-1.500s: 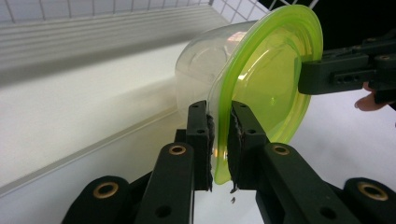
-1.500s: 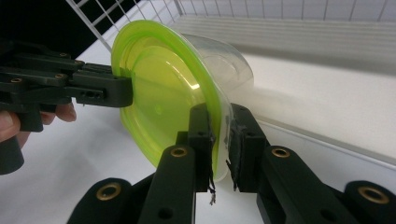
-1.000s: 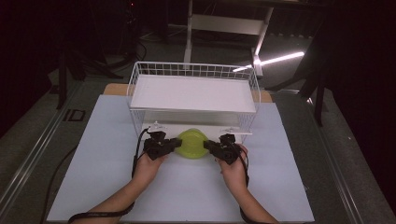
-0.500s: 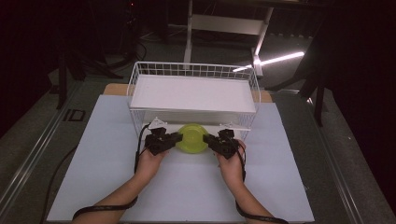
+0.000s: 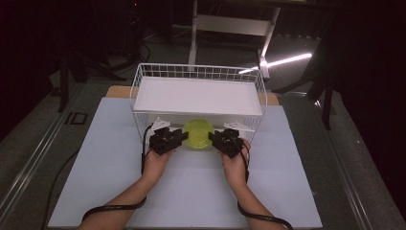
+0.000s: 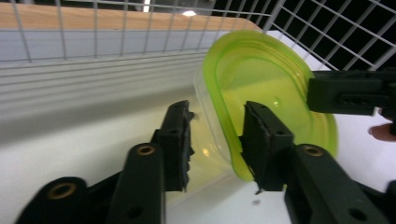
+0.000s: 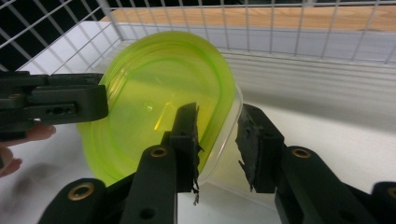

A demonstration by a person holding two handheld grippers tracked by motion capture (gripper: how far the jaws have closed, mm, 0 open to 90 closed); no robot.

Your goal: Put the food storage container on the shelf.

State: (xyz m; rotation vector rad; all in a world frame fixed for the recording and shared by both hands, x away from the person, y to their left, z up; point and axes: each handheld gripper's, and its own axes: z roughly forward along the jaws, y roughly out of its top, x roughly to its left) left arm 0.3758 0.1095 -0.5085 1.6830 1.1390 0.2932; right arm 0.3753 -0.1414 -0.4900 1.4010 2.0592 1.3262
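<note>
1. Green lidded container [image 5: 198,133] sits on the white tabletop [image 5: 110,158] at the near open side of the wire basket rack [image 5: 139,84], under its white shelf [image 5: 198,95], between your two hands.
2. Left hand-held gripper [image 5: 178,138]: the jaws have just been opening. In the left gripper view the container [image 6: 261,93] rim runs between the pads [image 6: 180,140], with a gap on the clear wall side, so they stand apart, no clamp.
3. Right hand-held gripper [image 5: 214,138]: same story. The jaws have just been opening, the rim of the container [image 7: 154,93] sits between the fingers [image 7: 187,135] in the right gripper view, and daylight shows at the outer pad. Not clamped.
4. Step in hand looks like letting go after placing it under the shelf. Open both sides evenly so neither pad drags the rim and slides the container.
5. Check it rests flat before pulling out; in both gripper views it reads tilted, but that may be the camera's turn, cannot tell.
6. Pull each hand straight out sideways and toward you, away from the container. Keep low enough to miss the shelf edge and clear of the rack's front wires.
7. Watch the lid lip: it overhangs the clear tub, so a pad can catch it on the way out.
</note>
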